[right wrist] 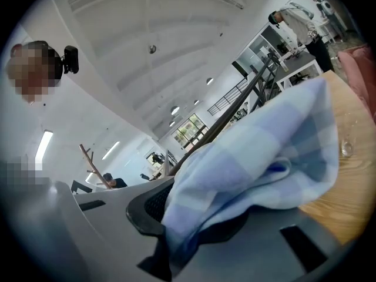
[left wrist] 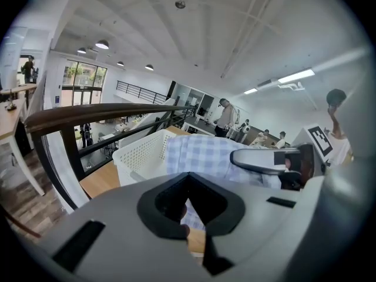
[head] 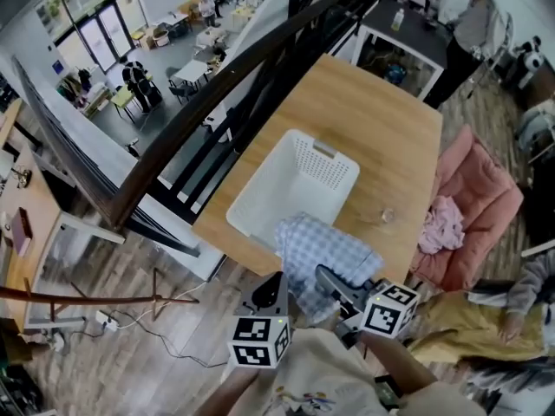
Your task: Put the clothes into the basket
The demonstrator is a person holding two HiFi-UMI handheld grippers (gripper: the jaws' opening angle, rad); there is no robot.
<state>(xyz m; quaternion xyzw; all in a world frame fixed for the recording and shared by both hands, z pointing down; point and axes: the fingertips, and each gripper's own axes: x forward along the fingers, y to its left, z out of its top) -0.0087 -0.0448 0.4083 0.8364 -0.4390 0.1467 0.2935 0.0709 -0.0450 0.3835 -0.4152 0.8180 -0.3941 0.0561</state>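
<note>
We find the basket (head: 323, 173) open at the top and its inside largely bare, so there is room to come down into it. The checked shirt (head: 325, 251) hangs across its near rim, between us and that opening. A dark railing (head: 199, 115) runs close along the counter's (head: 381, 111) left edge. Right of the basket the counter is bare except for a small clear thing (head: 387, 217), and a pink chair (head: 481, 202) stands past that edge.

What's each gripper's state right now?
Left gripper: closed, apparently pinching an edge of the checked cloth.
Right gripper: closed on the checked cloth, which drapes over its jaws.
</note>
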